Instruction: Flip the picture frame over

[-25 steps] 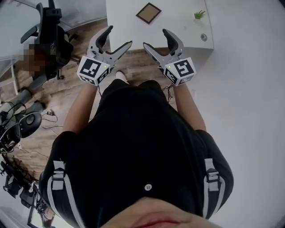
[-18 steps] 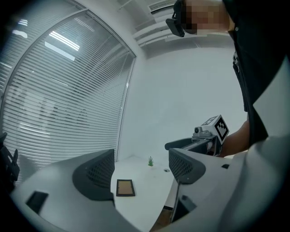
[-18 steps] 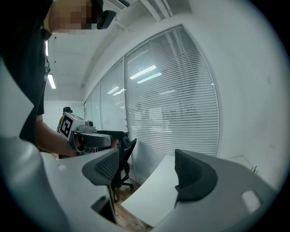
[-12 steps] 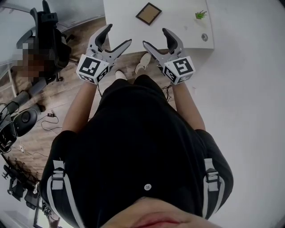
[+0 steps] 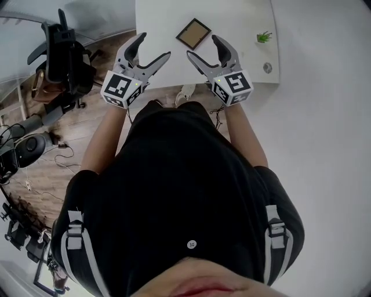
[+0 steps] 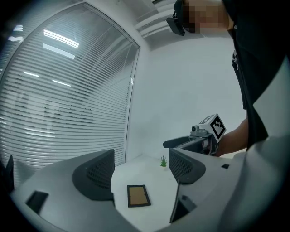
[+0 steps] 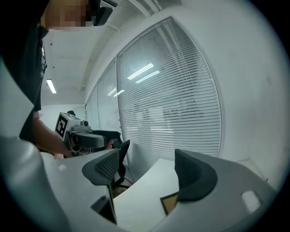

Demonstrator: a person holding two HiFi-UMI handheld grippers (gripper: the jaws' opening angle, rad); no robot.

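A dark picture frame (image 5: 193,34) with a brown panel facing up lies flat on the white table (image 5: 156,14). The left gripper view has the frame (image 6: 138,195) on the tabletop, ahead of and below the jaws. In the right gripper view only a corner of the frame (image 7: 169,202) shows beside the right jaw. My left gripper (image 5: 152,49) and right gripper (image 5: 204,49) are held side by side in the air at the table's near edge, short of the frame. Both are open and hold nothing.
A small green plant (image 5: 264,36) and a round silver object (image 5: 267,68) sit on the table's right part. A black office chair (image 5: 64,52) stands on the wooden floor to the left, with cables and equipment (image 5: 20,148) further left. Window blinds (image 6: 54,99) run behind the table.
I have stepped toward the table: the table and frame now sit closer to the grippers in the head view. Both grippers stay open and empty.
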